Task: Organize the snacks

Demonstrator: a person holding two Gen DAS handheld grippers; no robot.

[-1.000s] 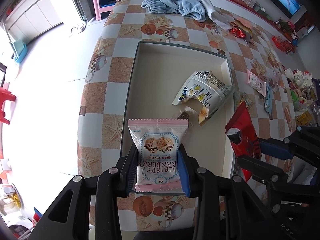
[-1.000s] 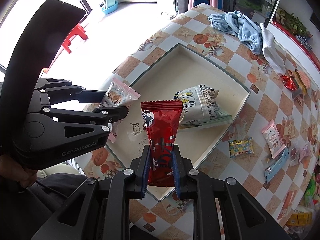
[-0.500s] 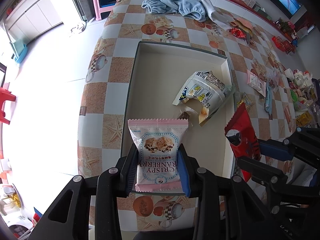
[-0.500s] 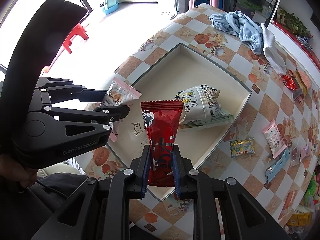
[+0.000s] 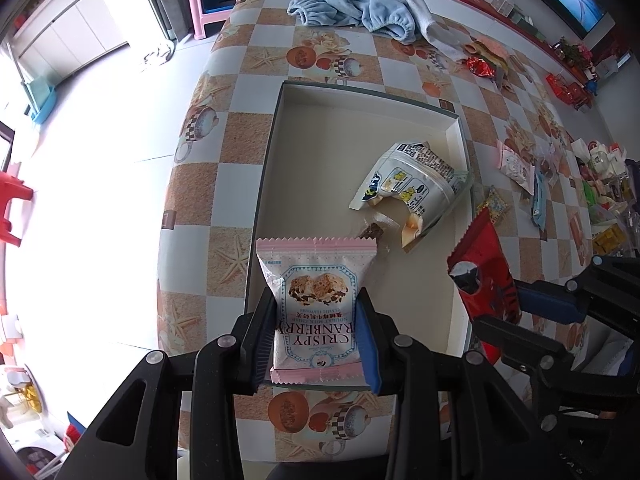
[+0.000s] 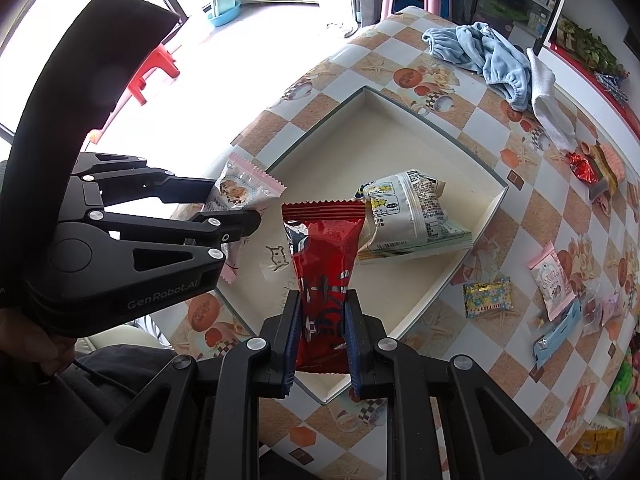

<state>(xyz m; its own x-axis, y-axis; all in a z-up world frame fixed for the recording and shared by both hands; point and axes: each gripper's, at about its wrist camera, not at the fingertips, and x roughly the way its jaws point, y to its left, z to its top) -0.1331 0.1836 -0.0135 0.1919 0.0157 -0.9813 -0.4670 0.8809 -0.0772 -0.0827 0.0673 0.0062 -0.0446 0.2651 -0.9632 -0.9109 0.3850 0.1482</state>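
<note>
While gripping a pink cranberry packet (image 5: pixel 318 308) centre-frame above the tray (image 5: pixel 457 133), left fingers (image 5: pixel 365 342); right fingers (image 6: pixel 354 344) clamp red packet (image 6: pixel 324 276); only right view shows yellow-blue candy (image 6: pixel 487 294).

A lived-in home: a table (image 5: pixel 256 64) under a checkered seashell-print cloth, a blue garment (image 5: pixel 352 8) dumped at its 12 o'clock end, a pink plastic stool (image 5: pixel 212 4) on pale floor tiles at 11 o'clock, white cabinets (image 5: pixel 60 32) at 10 o'clock

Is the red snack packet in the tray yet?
No. The right tongs hold the red snack packet above the tray.
</note>
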